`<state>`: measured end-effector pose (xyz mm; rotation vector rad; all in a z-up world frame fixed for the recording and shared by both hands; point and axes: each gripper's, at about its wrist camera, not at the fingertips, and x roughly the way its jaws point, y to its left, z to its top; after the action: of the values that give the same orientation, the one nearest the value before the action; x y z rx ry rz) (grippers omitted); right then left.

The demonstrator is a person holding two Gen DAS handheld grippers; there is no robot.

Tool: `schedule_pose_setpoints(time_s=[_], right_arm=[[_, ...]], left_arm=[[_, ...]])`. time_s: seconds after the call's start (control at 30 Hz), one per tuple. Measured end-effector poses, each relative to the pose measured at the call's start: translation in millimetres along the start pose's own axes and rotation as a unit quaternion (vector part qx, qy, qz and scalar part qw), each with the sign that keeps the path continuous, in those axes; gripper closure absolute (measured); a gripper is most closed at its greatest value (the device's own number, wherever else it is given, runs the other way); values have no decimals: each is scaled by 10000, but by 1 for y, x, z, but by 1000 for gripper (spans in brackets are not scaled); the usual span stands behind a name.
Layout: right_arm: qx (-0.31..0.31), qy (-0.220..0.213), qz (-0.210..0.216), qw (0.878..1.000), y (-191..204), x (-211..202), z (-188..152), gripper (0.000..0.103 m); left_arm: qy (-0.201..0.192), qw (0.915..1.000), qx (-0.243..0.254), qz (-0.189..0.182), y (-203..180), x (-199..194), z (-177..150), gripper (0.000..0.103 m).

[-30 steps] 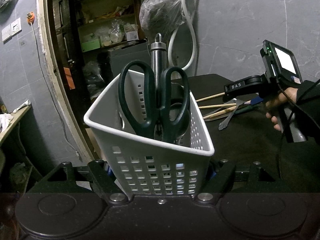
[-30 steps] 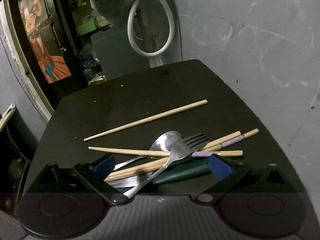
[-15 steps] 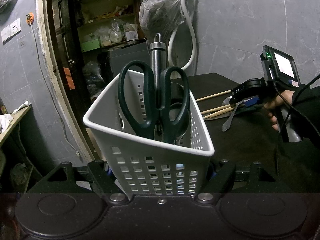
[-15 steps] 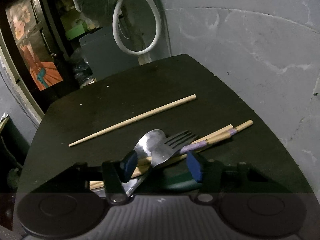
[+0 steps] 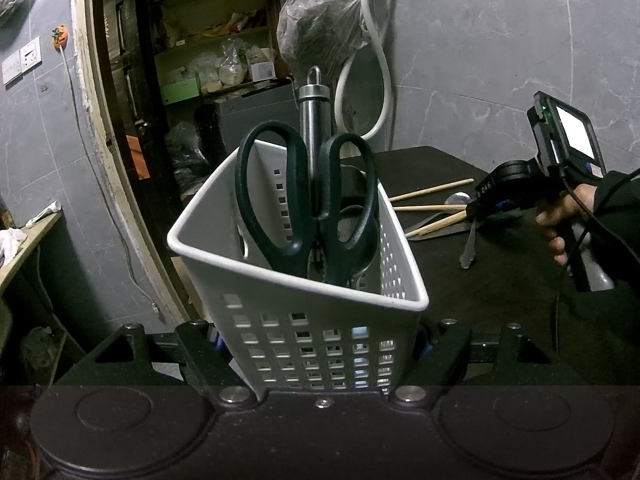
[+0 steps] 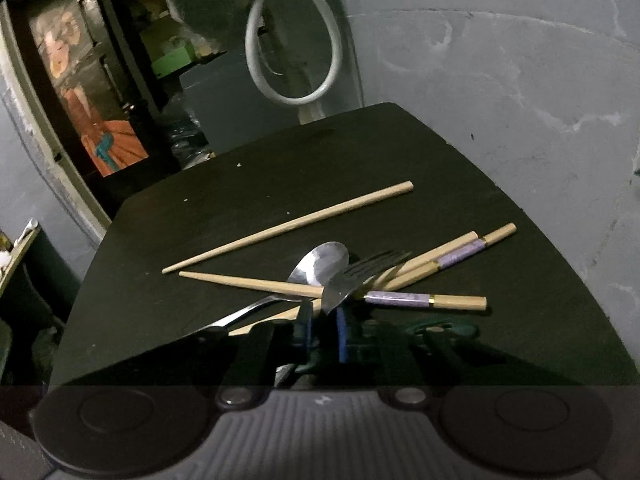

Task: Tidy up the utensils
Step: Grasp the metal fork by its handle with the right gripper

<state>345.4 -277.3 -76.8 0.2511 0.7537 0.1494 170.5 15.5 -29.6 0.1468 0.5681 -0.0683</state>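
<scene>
Left gripper [image 5: 320,344]: jaws clamped on the lower walls of the white perforated plastic caddy [image 5: 280,280], holding it up and tilted toward the camera; inside stand dark green-handled scissors [image 5: 304,192], loops up, and behind them a steel cylindrical handle with a hanging ring [image 5: 315,120]; a second dark loop sits lower in the caddy, not identifiable.

Centre, on the black tabletop [image 6: 400,152]: loose pile of utensils; one plain wooden chopstick [image 6: 288,226] lies apart from the rest; nearer, a steel spoon [image 6: 316,264], two wooden chopsticks with lilac bands [image 6: 424,270] crossed over each other, and a dark green-handled item partly hidden under the gripper.

Right gripper [image 6: 322,330]: jaws have just been closing and now stand narrow, blue pads pinched on the neck of the steel fork [image 6: 360,272]; left wrist view shows its handle hanging below the jaws; the person's hand [image 5: 568,216] grips the tool.

Step in hand, as judged: fork seized, not yet carried. Next move calls for lifting it clear of the crossed chopsticks without dragging them, swinging across to the caddy, and dropping it handle-down into the free space beside the scissors; the tilt of the caddy should help.
</scene>
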Motion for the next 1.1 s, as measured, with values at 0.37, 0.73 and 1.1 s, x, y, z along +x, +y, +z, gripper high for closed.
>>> schedule_pose_setpoints(time_s=[0.37,0.73,1.1], right_arm=[[-1626,465,180,9854,42,-23,-16,101],[-1322,551,225,9894,33,-24,-18,100],[-428,434,401,9973,7,-31,-15,100]], left_arm=[[-13,10000,7,-22,1,-1,1,24],[-22,10000,25,-55,2,0,0,24],[-22,10000,22,-51,2,0,0,24]])
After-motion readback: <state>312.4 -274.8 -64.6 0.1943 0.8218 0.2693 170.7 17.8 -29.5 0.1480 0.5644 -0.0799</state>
